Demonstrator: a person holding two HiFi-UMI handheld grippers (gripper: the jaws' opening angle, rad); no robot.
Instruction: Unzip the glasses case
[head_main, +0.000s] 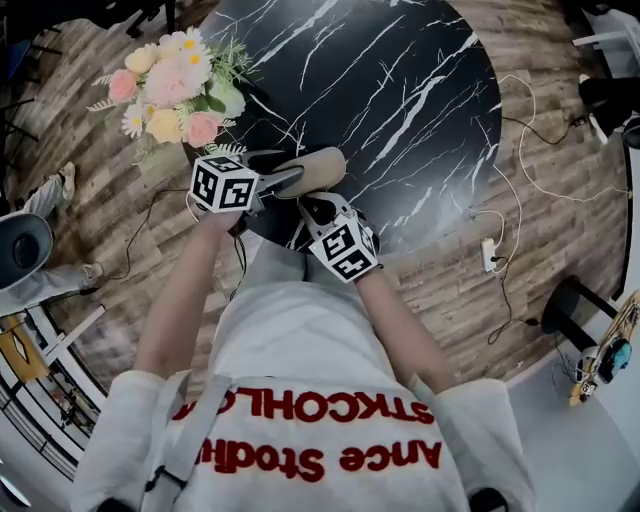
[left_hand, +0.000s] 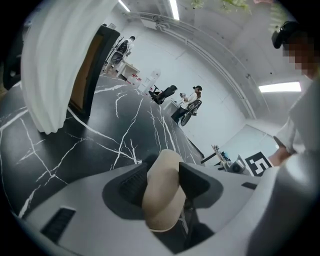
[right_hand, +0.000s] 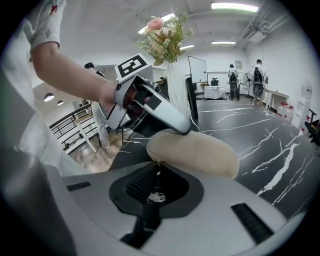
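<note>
Left tool (left_hand: 162, 176) clamps the left end of the beige glasses case (head_main: 312, 168) at the near edge of the black marble worktop (head_main: 400, 100), long axis running left to right; right tool (right_hand: 152, 182) is pinched closed against its zip seam

A round black marble-veined table (head_main: 400, 100) stands on a wood-plank floor (head_main: 450, 270); a white ribbed vase (left_hand: 55, 65) of pastel flowers (head_main: 175, 85) sits at its edge.

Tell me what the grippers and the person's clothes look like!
Both the left gripper and right gripper have smooth grey shells with black ribbed pads. Each carries a white cube with black square markers. The person wears a white short-sleeved shirt with red letters.
</note>
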